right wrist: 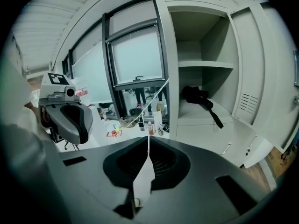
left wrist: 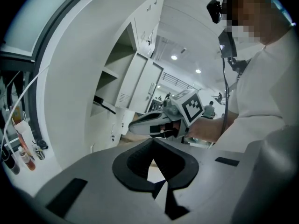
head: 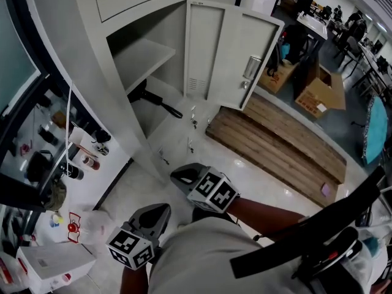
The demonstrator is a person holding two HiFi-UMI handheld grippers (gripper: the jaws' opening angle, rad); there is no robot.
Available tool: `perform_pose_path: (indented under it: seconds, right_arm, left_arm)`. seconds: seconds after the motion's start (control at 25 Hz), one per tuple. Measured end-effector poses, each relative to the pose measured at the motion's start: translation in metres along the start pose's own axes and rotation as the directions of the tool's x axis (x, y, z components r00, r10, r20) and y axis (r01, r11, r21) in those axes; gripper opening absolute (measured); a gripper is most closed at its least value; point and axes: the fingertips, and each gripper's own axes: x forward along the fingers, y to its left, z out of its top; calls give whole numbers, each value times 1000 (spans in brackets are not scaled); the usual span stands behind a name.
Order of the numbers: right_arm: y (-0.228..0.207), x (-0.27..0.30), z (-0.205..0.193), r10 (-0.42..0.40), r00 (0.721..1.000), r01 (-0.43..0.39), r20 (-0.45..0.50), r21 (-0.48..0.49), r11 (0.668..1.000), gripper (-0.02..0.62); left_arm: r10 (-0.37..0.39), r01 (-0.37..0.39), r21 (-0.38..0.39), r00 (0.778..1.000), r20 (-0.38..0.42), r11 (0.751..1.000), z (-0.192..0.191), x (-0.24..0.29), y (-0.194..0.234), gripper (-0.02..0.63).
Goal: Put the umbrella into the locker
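While my left gripper (left wrist: 153, 141) and right gripper (right wrist: 148, 138) were closed and empty, the umbrella (right wrist: 201, 99) (light, floppy) seemed best held round its stiff middle.

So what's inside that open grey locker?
A folded black umbrella lies on the floor of the grey metal locker, its strap poking toward the doorway. The shelf above looks bare. The near-left inner corner is hidden behind the locker's side wall.

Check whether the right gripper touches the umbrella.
Apart. Right gripper view: the right gripper is shut and empty; the umbrella lies beyond it inside the locker.
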Motion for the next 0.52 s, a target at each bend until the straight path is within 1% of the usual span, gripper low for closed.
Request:
perform_pose_path:
  seconds: [0.12, 0.28, 0.52]
  right_arm:
    - [-17, 5, 3, -4, 1000, 4, 0, 4, 1000, 21]
    - [-42, 14, 7, 1, 1000, -1, -2, 2, 1000, 21]
    - [-100, 23, 20, -44, 999, 43, -7, -12, 999, 21]
  left_arm:
    - [-10, 10, -11, 1000, 10, 1000, 12, 10, 10, 9]
    - [6, -6, 4, 1000, 1, 1000, 24, 26, 27, 9]
    - [3, -3, 9, 1000, -9, 1000, 47, 58, 53, 9]
